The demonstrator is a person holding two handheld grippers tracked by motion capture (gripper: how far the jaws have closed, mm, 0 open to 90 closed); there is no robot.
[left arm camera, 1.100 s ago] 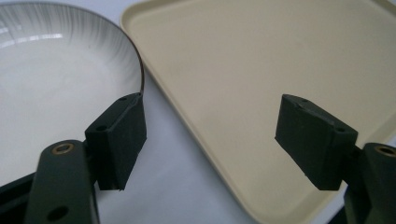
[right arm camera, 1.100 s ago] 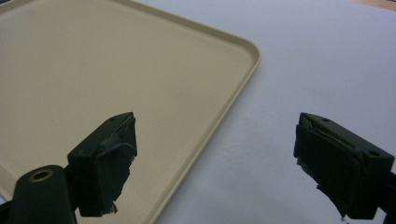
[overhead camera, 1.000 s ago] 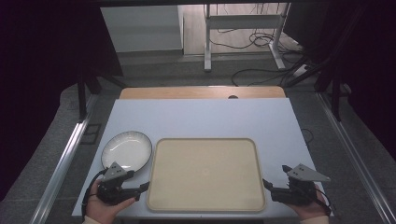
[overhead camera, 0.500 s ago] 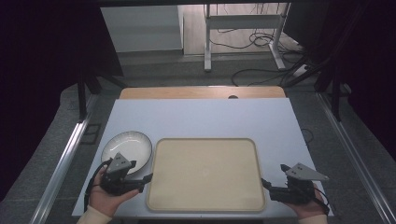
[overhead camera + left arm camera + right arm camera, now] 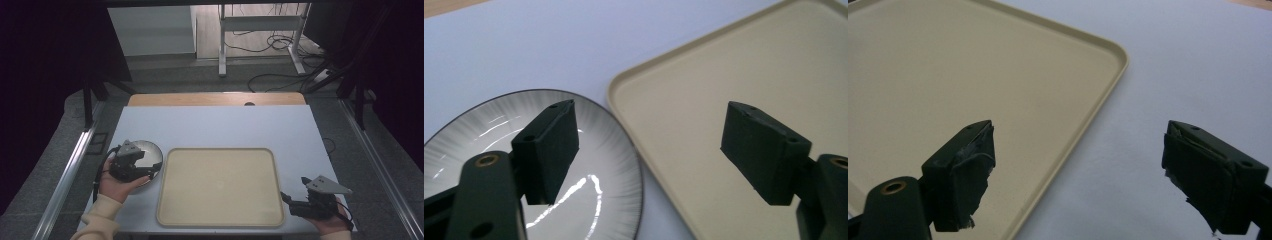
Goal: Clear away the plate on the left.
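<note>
A beige tray [image 5: 220, 187] lies empty at the front middle of the white table [image 5: 220, 125]. To its left sits a round white plate [image 5: 150, 152] with a dark rim and grey streaks. My left gripper [image 5: 152, 169] hovers over the plate's near right side, open, its jaws spanning the plate's [image 5: 589, 165] edge and the tray's [image 5: 734, 65] left rim. Near the tray's front right corner, my right gripper [image 5: 286, 198] stands open with nothing held; its jaws straddle the tray's [image 5: 948, 65] right rim and the bare table [image 5: 1158, 75].
Beyond the white top runs a wooden strip [image 5: 215, 98] with a small hole. Dark floor, cables [image 5: 280, 80] and a desk frame [image 5: 260, 30] lie farther back. A metal rail [image 5: 70, 170] flanks the table's left side.
My left gripper has moved forward from the table's front edge onto the plate's near side. My right gripper has shifted slightly back toward the front edge.
</note>
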